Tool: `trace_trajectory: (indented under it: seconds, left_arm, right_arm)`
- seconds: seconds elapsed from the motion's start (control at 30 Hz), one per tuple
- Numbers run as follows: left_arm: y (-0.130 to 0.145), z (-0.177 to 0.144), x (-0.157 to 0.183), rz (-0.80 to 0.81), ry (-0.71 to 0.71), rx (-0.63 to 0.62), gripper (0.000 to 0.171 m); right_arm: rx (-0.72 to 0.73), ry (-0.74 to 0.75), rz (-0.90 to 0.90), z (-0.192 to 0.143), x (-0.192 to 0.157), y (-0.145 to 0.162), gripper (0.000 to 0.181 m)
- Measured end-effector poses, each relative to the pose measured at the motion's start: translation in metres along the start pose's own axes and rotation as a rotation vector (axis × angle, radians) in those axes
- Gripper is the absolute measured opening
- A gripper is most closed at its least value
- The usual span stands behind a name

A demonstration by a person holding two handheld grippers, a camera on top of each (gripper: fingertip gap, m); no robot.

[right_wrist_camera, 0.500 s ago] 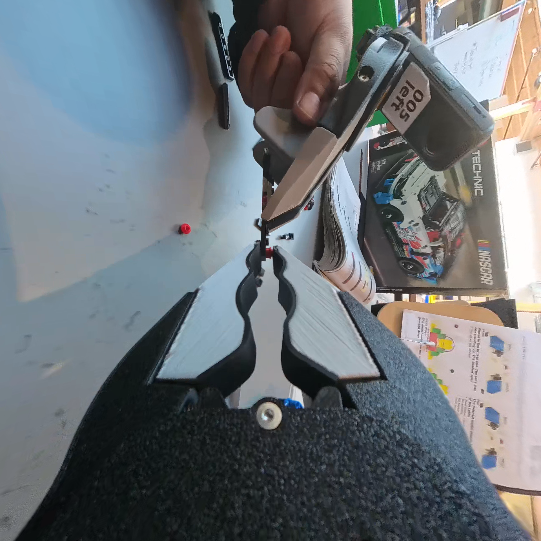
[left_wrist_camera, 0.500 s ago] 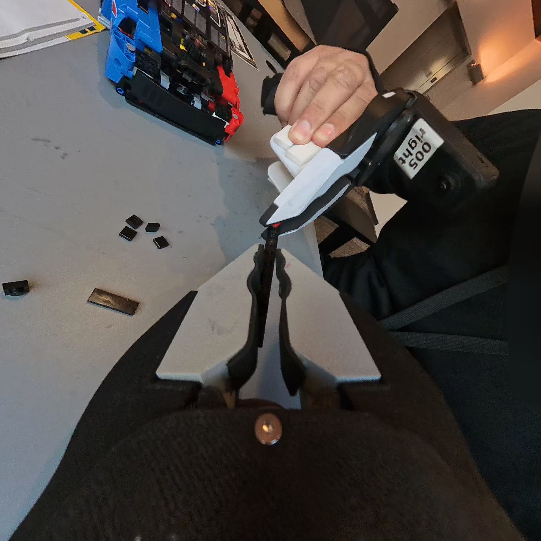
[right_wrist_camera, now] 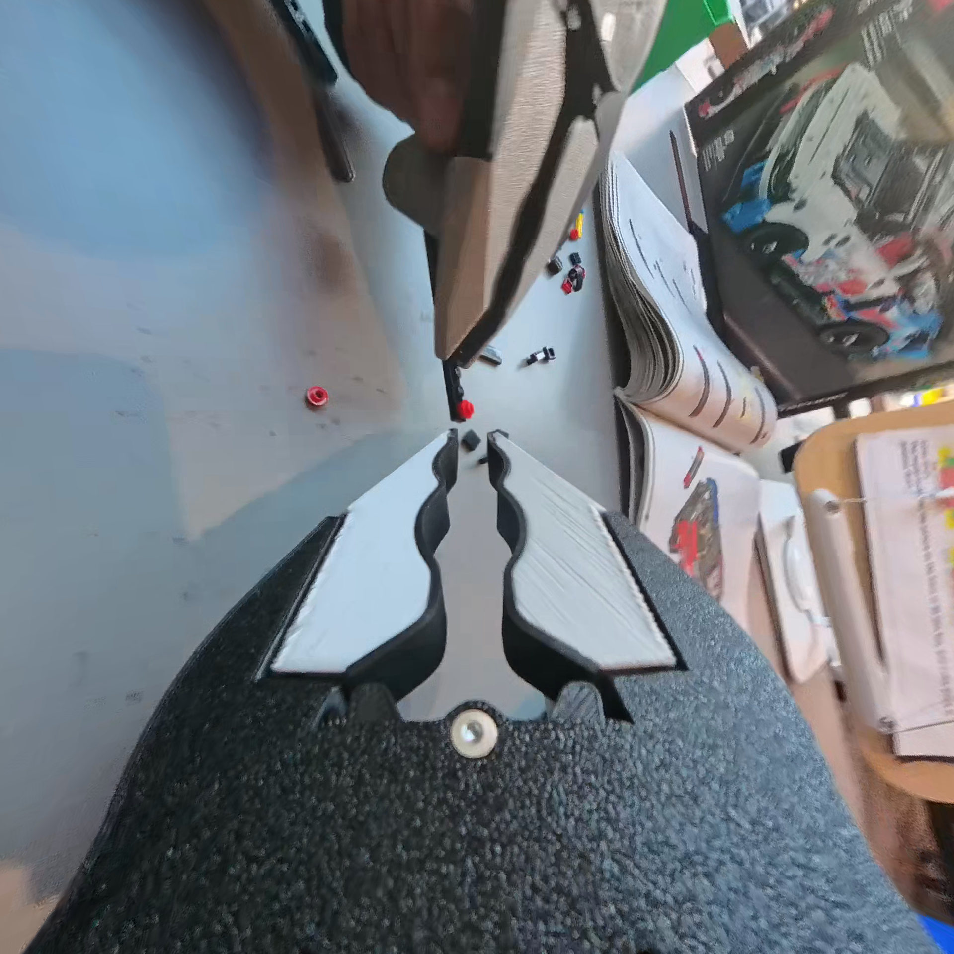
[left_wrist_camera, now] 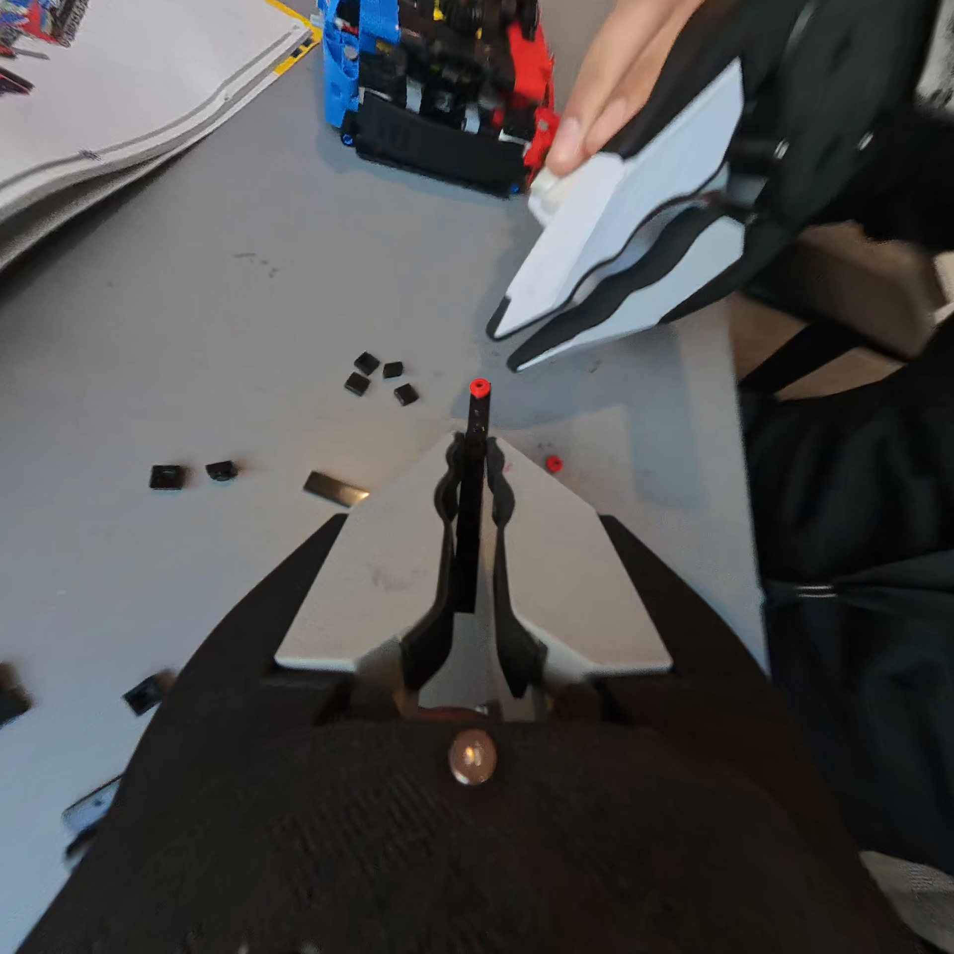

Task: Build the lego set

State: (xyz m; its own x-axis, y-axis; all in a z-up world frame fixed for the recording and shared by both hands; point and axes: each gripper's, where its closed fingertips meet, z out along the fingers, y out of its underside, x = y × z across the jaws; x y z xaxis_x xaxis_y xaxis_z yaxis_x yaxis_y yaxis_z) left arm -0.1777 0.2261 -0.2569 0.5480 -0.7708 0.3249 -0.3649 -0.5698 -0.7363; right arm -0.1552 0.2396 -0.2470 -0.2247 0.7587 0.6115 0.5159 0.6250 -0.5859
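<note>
- The left gripper point(left_wrist_camera: 471, 444) pinches a thin black beam point(left_wrist_camera: 468, 516) between its fingers; the beam sticks out past the fingertips, with a red pin point(left_wrist_camera: 479, 386) seated at its far end.
- In the right wrist view the same black beam hangs from the left gripper's tip, the red pin on its side, just beyond the right gripper point(right_wrist_camera: 472, 439).
- The right gripper is spread a little, with nothing between its fingers; it sits apart from the beam.
- A loose red piece point(left_wrist_camera: 553, 463) lies on the grey table point(left_wrist_camera: 206, 320) just right of the left fingertips.
- Small black tiles point(left_wrist_camera: 381, 379) lie scattered to the left, with a flat black plate point(left_wrist_camera: 334, 489) nearer.
- The partly built blue, black and red car point(left_wrist_camera: 439, 88) stands at the far side.
- An open instruction booklet point(right_wrist_camera: 671, 320) and the set's box point(right_wrist_camera: 836, 206) lie to the right.
</note>
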Motion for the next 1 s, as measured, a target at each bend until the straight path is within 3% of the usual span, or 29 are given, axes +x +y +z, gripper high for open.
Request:
trace_trajectory:
  seconds: [0.1,0.27,1.0]
  left_arm:
    - [0.009,0.004,-0.004,0.1,-0.076,-0.067,0.005]
    - [0.023,0.012,-0.004,0.202,-0.119,-0.146,0.005]
    - [0.026,0.005,0.002,0.19,-0.084,-0.151,0.012]
  right_arm:
    - [0.001,-0.083,0.183,-0.003,-0.01,0.003,0.003]
    - [0.015,-0.287,0.377,-0.002,-0.04,-0.006,0.009]
    - [-0.063,-0.397,0.219,0.01,-0.059,-0.016,0.002]
